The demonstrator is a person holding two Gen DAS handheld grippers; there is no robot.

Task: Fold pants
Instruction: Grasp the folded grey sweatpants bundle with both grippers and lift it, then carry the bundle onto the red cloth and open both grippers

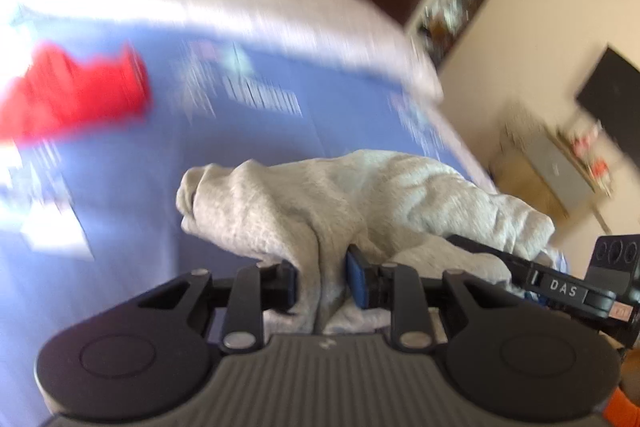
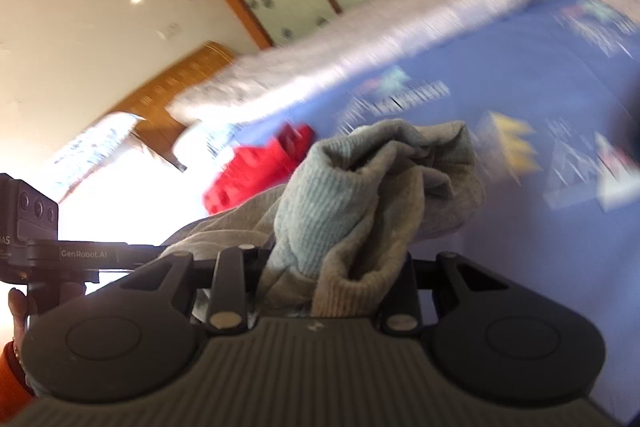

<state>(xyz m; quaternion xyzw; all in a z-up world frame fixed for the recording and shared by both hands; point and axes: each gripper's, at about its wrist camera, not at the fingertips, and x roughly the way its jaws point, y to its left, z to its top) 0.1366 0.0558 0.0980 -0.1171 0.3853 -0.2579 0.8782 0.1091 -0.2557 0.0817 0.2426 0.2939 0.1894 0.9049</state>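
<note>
Pants (image 1: 320, 203), grey and bunched, are pinched in both nearly closed grippers, left (image 1: 322, 285) and right (image 2: 332, 267), above a blue bedspread (image 1: 240, 131).

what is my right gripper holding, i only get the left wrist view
Observer: The right gripper is shut on a thick bunch of the grey pants.
Operator: which part of them
Observer: A ribbed band, cuff or waistband, I cannot tell which, stands up just ahead of its fingers.
Operator: can you see my left hand
Observer: Yes, the left hand, with an orange sleeve, shows at the lower left edge of the right wrist view.
</note>
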